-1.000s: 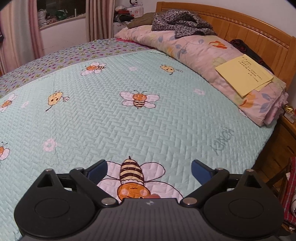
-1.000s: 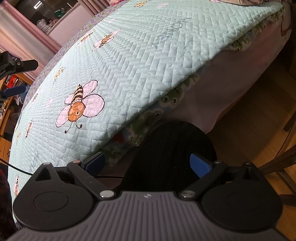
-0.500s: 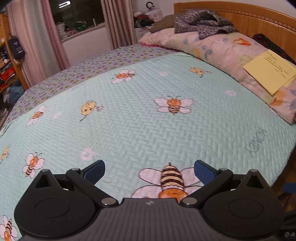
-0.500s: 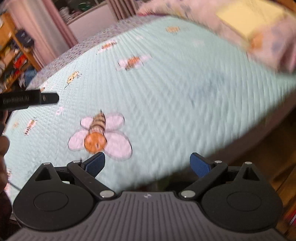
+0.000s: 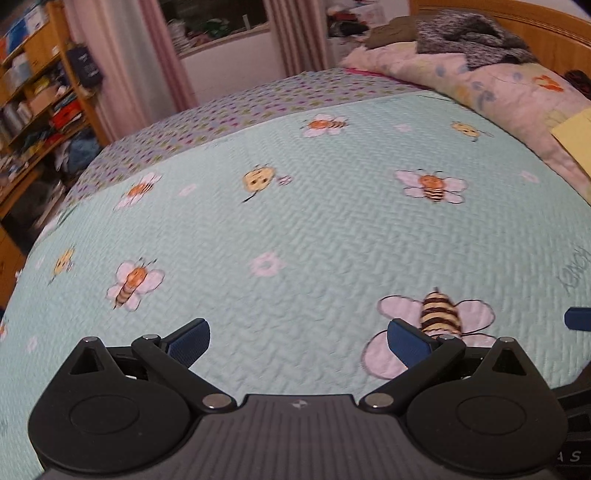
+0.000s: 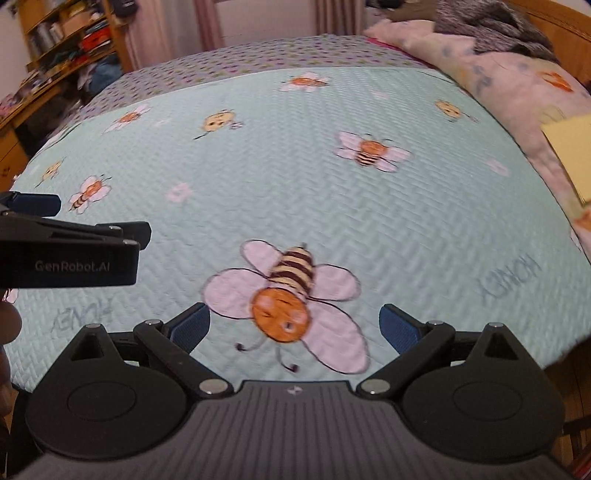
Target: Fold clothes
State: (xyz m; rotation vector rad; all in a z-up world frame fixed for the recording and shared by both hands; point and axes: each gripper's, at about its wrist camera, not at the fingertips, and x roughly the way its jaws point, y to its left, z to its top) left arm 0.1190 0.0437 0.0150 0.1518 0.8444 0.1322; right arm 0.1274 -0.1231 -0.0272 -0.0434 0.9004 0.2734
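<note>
Each black hand-held gripper [image 5: 298,341] has blue ribbed fingertips [image 5: 190,339], silver pivot screws, and white "GenRobot.AI" lettering.

The yellow paper [image 5: 576,138] at the bed's head end is cut by the right frame edge. Shelf [image 5: 33,96] contents blur. The grey garment [image 6: 491,26] is cropped at top.

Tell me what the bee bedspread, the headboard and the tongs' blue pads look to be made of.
Bee bedspread: quilted fabric, matte, going by its stitched herringbone ridges. Headboard: wood, apparently varnished, orange-brown with a slight sheen. Blue pads: likely rubber or textured plastic, since fine ribbing shows; the blur leaves it open.
</note>
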